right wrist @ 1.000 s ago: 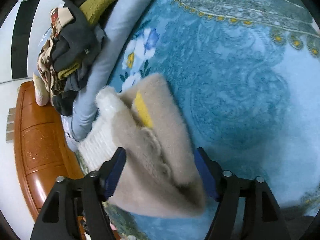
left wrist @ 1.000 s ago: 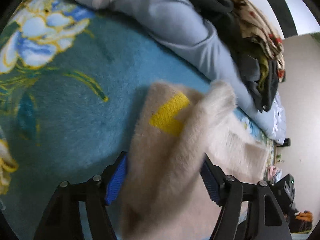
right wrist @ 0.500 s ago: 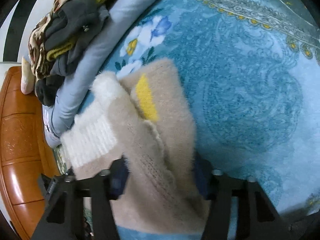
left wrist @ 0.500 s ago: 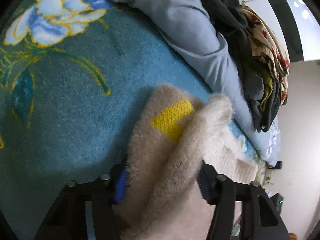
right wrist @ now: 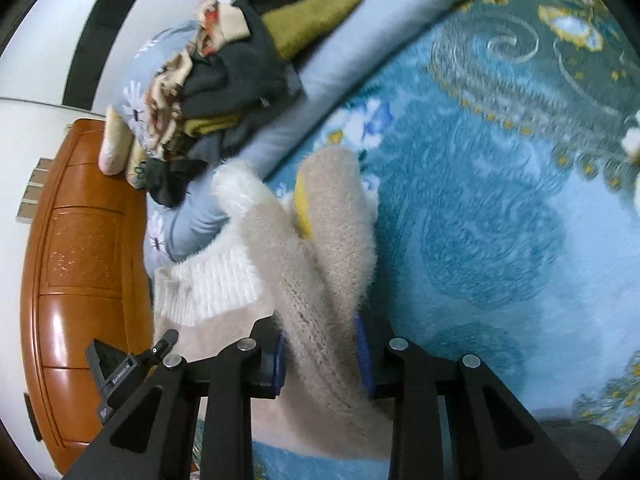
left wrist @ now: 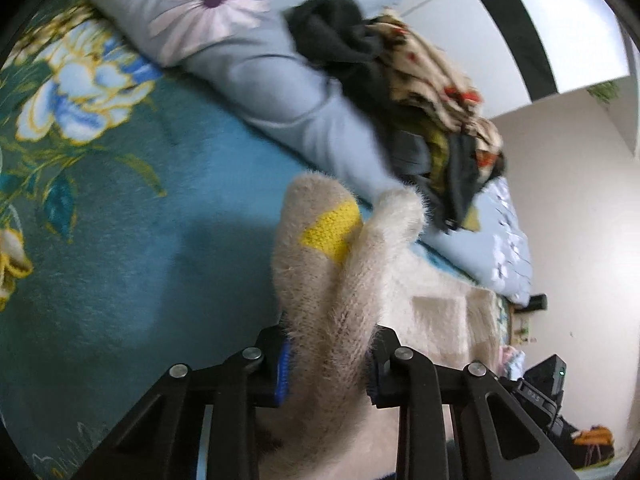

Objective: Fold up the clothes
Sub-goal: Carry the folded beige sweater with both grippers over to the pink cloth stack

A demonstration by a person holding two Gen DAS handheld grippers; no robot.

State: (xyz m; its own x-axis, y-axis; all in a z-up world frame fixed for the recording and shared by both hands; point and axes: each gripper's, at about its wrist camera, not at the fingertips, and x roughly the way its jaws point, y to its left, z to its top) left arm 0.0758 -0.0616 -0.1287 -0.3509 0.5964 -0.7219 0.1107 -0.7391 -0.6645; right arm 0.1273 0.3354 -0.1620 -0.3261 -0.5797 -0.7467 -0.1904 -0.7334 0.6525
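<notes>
So both grippers are clamped on the fuzzy beige sweater with a yellow patch: left gripper and right gripper each pinch bunched fabric above the blue floral blanket. Any lettering on the black device is too blurry to read.

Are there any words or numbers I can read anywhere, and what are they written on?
White lettering on the black device at the lower left of the right wrist view: too blurred to read.
Pale marks on the black device at the lower right of the left wrist view: too small to read.
No other writing shows.
</notes>
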